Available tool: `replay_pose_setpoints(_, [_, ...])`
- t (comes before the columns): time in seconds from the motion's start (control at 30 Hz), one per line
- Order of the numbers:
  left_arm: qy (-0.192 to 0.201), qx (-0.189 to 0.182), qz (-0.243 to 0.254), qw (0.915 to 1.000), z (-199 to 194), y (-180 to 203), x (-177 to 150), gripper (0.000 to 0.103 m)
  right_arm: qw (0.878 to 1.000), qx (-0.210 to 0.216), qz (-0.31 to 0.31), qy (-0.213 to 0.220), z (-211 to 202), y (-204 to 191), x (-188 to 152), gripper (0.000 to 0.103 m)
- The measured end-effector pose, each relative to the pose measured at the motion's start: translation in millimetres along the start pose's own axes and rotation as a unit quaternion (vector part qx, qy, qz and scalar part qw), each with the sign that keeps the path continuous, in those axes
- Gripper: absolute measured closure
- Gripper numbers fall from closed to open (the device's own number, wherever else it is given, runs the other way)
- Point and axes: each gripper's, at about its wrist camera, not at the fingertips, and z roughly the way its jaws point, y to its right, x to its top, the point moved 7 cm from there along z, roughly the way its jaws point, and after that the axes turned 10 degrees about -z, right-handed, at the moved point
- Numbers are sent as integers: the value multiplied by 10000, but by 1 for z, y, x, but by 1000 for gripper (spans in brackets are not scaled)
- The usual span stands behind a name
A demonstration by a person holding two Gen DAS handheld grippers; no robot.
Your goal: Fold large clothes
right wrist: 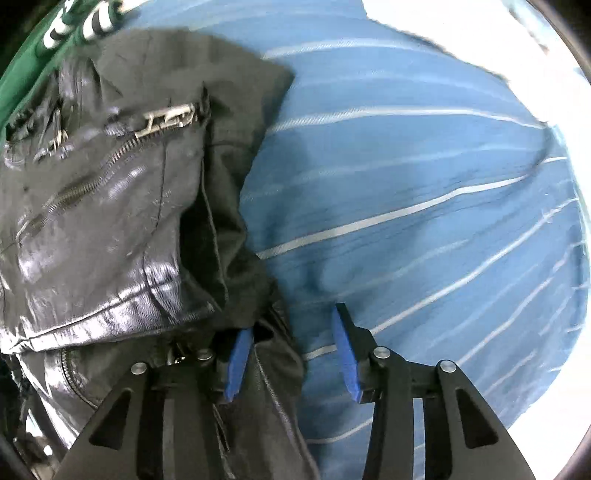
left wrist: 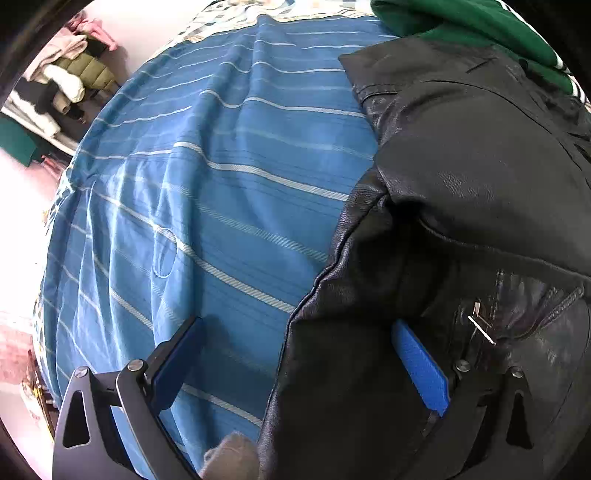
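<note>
Two Grippers Poised Over a Black Leather Jacket

Two grippers point down at a black leather jacket (left wrist: pixel 461 177) that lies on a blue bedspread with pale stripes (left wrist: pixel 221 166). The jacket fills the right side of the left wrist view and the left side of the right wrist view, where its silver zip (right wrist: pixel 85 181) runs slantwise across the shiny panel.

The left gripper (left wrist: pixel 303 354) stands wide apart: one blue pad hangs over the bare bedspread, the other sits over the jacket's edge, and nothing is pinched between them. The jacket's seamed border runs between the two fingers.

The right gripper (right wrist: pixel 291 354) is partly parted. Its left pad lies against a fold of the jacket's hem, while the other pad is clear of the leather, above the bedspread; the pads do not press on the cloth from both sides.

A green garment (left wrist: pixel 461 22) with white lettering lies just beyond the jacket's far end. A heap of clothes (left wrist: pixel 66 81) sits off the bed at the left.
</note>
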Motion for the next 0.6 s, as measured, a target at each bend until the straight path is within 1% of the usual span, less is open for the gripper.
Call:
replay_pose_setpoints(0.03, [-31,-49,15,10000,1,0,0,0,10000,-73,-53,-40,4,-3,-1,56])
replay_pose_setpoints(0.1, [-132,-22,6,9999,0,-2,2,0,9995,-231,-214,-25,2,-15,1,55])
replay_pose_setpoints(0.13, [-148,67,-1,9999,-3,-3,3,0,9987,-296,-407,-47,-3,-19,3,55])
replay_pose_setpoints(0.17, [-120,253,20,9996,-8,-3,4,0,9979,-250,-592,-75,-9,-21,3,52])
replay_pose_setpoints(0.2, [-55,466,55,9989,-13,-3,4,0,9974,-133,-702,-61,-14,-23,2,52])
replay_pose_setpoints(0.23, [45,701,93,9975,-20,-2,2,0,9968,19,-799,3,-23,-22,0,45])
replay_pose_setpoints(0.27, [118,955,110,9953,-27,-1,-1,0,9957,122,-918,77,-31,-19,-3,27])
replay_pose_setpoints(0.3, [185,1229,115,9922,-33,0,-5,0,9940,236,-1063,125,-35,-19,-7,19])
replay_pose_setpoints(0.33, [274,1527,141,9878,-42,2,-10,0,9922,320,-1199,155,-39,-17,-9,16])
replay_pose_setpoints(0.4, [448,2113,199,9762,-66,11,-27,0,9885,330,-1458,222,-47,-3,-15,16])
replay_pose_setpoints(0.47, [543,2541,218,9654,-91,24,-47,0,9861,377,-1597,265,-47,14,-25,16])
replay_pose_setpoints(0.53, [595,2847,258,9564,-117,47,-68,0,9842,382,-1707,281,-47,41,-30,16])
replay_pose_setpoints(0.6, [622,3039,335,9501,-142,76,-96,0,9824,361,-1819,233,-44,65,-30,16])
